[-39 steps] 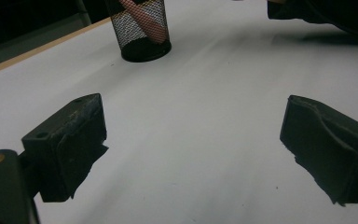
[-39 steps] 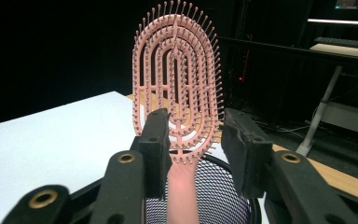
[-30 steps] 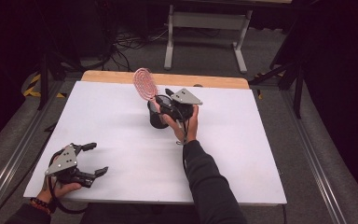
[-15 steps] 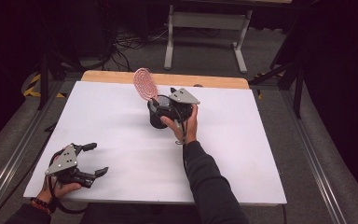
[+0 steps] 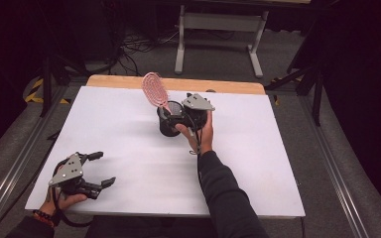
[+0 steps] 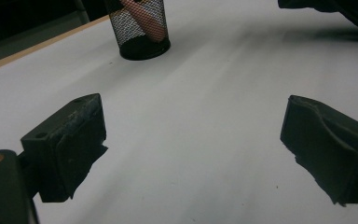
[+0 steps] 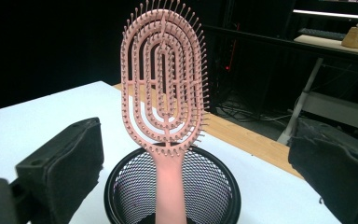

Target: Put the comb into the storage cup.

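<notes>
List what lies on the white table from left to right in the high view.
left gripper → pink hairbrush standing in the black mesh cup → right gripper, jaws just opened, apart from the brush handle.

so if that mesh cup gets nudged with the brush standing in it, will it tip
Probably fairly easily. The pink brush stands handle down, its wide head well above the cup, so the load looks top-heavy. The cup is thin wire mesh, likely light, and may slide on the smooth white table.

Pink plastic hairbrush point(image 7: 164, 79), black wire-mesh cup point(image 7: 172, 189), seemingly matt
</notes>
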Demonstrator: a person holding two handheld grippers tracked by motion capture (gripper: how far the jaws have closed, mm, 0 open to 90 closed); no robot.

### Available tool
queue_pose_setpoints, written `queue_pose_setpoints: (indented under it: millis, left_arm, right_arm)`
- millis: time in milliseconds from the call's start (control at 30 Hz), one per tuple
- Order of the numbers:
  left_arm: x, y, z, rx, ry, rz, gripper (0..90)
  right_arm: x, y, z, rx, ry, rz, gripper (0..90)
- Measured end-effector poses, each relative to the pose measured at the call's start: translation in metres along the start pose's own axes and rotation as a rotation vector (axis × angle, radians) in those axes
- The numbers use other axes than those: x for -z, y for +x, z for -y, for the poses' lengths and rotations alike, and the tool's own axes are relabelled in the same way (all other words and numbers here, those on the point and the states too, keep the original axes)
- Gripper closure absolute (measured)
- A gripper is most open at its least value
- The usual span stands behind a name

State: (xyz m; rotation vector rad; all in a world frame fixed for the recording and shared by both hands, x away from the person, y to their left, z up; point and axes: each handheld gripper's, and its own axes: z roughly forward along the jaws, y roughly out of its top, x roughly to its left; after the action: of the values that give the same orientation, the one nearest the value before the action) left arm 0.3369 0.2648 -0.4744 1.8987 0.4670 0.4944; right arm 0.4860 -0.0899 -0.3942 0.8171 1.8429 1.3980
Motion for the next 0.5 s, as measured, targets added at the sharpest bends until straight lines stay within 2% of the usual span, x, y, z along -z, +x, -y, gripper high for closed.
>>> queue_pose_setpoints:
  millis: [300, 500]
  left_arm:
    - [0.000, 0.000, 0.000, -0.003, 0.002, -0.001, 7.5]
    - [0.000, 0.000, 0.000, -0.006, 0.003, -0.006, 7.5]
  right_arm:
    - [0.009, 0.001, -0.005, 0.038, 0.009, 0.027, 5.7]
    - [0.014, 0.001, -0.004, 0.055, 0.022, 0.016, 5.6]
